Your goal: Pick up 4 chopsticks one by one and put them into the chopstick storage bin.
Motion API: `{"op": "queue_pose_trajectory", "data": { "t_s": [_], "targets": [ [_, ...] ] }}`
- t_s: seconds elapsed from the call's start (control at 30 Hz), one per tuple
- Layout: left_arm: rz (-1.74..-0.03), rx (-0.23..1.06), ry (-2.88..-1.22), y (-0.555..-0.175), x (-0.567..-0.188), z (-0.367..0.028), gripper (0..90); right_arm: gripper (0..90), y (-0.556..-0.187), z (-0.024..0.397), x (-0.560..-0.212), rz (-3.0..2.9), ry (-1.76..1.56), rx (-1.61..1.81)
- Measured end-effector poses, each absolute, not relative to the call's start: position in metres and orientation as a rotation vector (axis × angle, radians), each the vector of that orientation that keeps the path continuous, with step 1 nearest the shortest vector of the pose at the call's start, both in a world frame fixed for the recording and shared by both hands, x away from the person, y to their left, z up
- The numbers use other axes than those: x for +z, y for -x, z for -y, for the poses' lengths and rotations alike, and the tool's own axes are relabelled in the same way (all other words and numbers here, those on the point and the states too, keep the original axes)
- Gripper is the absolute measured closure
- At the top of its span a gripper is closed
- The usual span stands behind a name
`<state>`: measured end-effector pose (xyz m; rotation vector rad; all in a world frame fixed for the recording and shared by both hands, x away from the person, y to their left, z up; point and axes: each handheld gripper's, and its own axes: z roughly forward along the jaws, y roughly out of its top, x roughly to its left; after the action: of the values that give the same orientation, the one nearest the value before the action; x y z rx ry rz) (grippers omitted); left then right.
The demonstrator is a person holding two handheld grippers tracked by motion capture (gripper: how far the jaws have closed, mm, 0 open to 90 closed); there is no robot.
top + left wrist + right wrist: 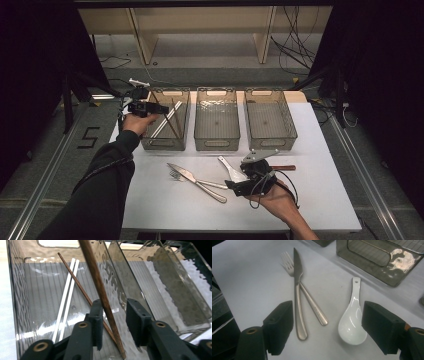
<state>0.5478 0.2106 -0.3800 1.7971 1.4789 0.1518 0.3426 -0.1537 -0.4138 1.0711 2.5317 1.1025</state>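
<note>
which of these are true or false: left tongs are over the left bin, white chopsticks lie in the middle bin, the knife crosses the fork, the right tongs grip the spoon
1. The left tongs are over the left bin. True.
2. White chopsticks lie in the middle bin. False: they lie in the left bin.
3. The knife crosses the fork. True.
4. The right tongs grip the spoon. False: the tongs are open, the spoon lies on the table.
</note>
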Motion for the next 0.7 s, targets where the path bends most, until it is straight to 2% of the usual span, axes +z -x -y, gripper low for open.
{"op": "queue_pose_trajectory", "data": {
  "t_s": [0.13, 0.27, 0.47, 0.7],
  "targets": [
    [-1.500, 0.183, -1.812, -0.5488, -0.3808, -0.2071, 48.6, 26.7, -0.3426, 0.1544, -0.4135, -2.530, -1.076, 1.105],
    [-1.487, 0.194, -1.835, -0.5484, -0.3811, -0.2046, 37.9, 26.7, -0.3425, 0.1544, -0.4135, -2.532, -1.075, 1.104],
    [-1.462, 0.216, -1.847, -0.5463, -0.3773, -0.1996, 27.1, 26.8, -0.3426, 0.1537, -0.4137, -2.531, -1.076, 1.106],
    [-1.435, 0.210, -1.853, -0.5460, -0.3759, -0.2000, 20.7, 26.9, -0.3427, 0.1537, -0.4139, -2.535, -1.074, 1.104]
  ]
}}
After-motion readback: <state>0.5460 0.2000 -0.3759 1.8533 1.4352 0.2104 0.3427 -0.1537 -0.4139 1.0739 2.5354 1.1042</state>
